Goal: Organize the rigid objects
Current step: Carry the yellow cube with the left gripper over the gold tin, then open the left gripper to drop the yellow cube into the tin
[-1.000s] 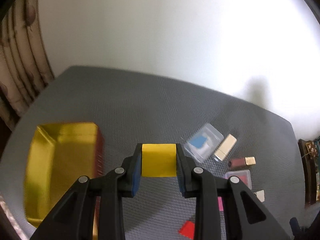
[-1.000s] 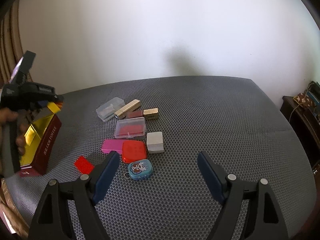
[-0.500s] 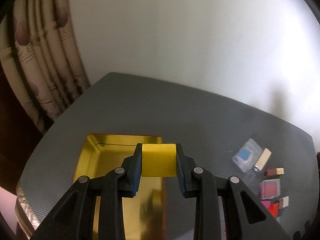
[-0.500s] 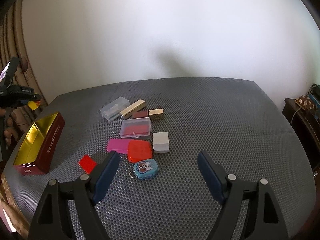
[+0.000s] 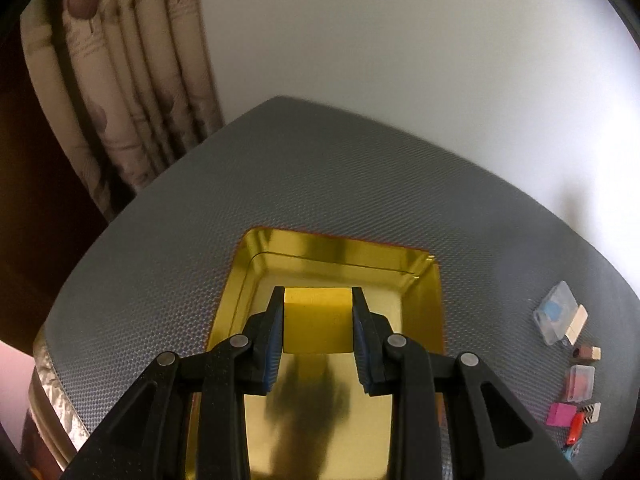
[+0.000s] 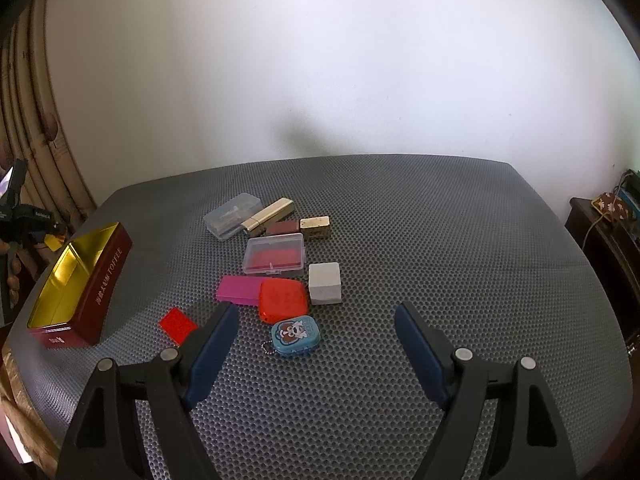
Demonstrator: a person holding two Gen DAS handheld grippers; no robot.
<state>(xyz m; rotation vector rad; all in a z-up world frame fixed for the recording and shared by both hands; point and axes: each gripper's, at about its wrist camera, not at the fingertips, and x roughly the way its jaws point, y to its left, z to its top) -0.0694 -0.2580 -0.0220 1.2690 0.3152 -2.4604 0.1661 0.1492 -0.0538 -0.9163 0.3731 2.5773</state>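
My left gripper (image 5: 318,300) is shut on a yellow block (image 5: 318,330) and holds it over the open gold-lined tin (image 5: 340,258). In the right wrist view the same tin (image 6: 104,276) is dark red outside and stands at the table's left edge, with the left gripper (image 6: 46,238) and the yellow block (image 6: 51,242) just beyond it. My right gripper (image 6: 316,320) is open and empty above the front of the table. Under it lie a blue cartoon tin (image 6: 295,335), a red case (image 6: 283,305), a pink block (image 6: 240,289), a white cube (image 6: 325,283) and a flat red tile (image 6: 177,325).
Further back lie a clear box with red inside (image 6: 274,256), a clear case (image 6: 232,221), a gold bar (image 6: 269,216) and a maroon and gold piece (image 6: 304,227). A curtain (image 5: 120,92) hangs left. A dark side table (image 6: 604,220) stands right of the grey mat (image 6: 440,240).
My left gripper has carried the yellow block leftward from beside the pile to above the tin and come lower over it. The right gripper has stayed open and nearly still.
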